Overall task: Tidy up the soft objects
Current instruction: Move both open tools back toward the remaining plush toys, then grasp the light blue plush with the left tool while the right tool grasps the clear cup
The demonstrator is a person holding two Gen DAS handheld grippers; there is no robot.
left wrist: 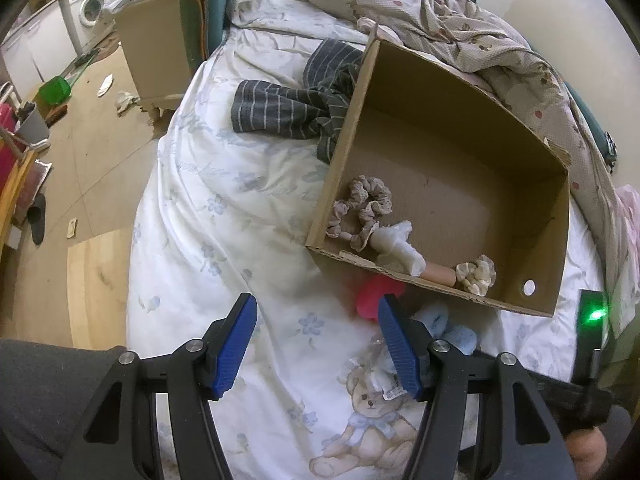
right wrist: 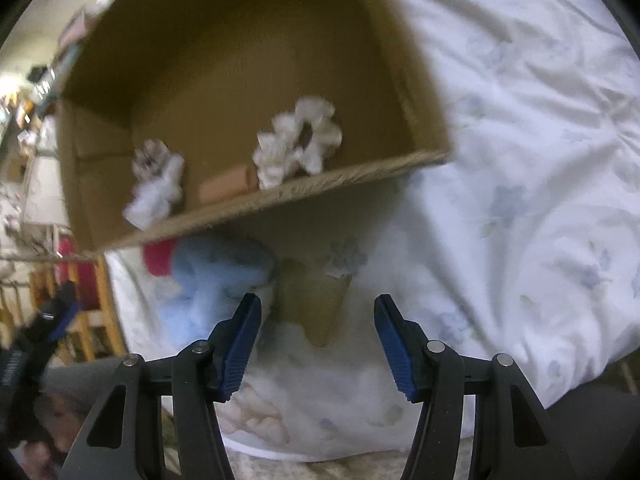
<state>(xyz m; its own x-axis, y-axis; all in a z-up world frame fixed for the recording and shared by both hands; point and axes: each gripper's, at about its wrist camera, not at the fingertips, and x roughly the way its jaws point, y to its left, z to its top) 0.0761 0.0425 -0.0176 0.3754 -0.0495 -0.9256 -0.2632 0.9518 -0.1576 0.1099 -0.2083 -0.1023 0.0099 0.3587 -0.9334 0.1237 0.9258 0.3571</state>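
An open cardboard box [left wrist: 560, 240] lies on the bed and holds a beige scrunchie [left wrist: 370, 196], a white soft item [left wrist: 400, 246], a tan cylinder [left wrist: 440, 274] and a cream scrunchie [left wrist: 476, 274]. A pink item [left wrist: 374, 294] and a light blue fluffy item [left wrist: 444, 324] lie on the duvet by the box's near wall. My left gripper [left wrist: 318, 320] is open and empty, just short of them. My right gripper [right wrist: 318, 320] is open and empty above the duvet, in front of the box [right wrist: 280, 196]; the blue item [right wrist: 216, 272] and pink item [right wrist: 158, 260] are to its left.
A grey striped garment [left wrist: 288, 108] lies on the white floral duvet [left wrist: 224, 216] left of the box. A patterned blanket [left wrist: 460, 28] is bunched behind it. The bed edge drops to the floor [left wrist: 72, 152] on the left, with a washing machine [left wrist: 90, 8] and clutter beyond.
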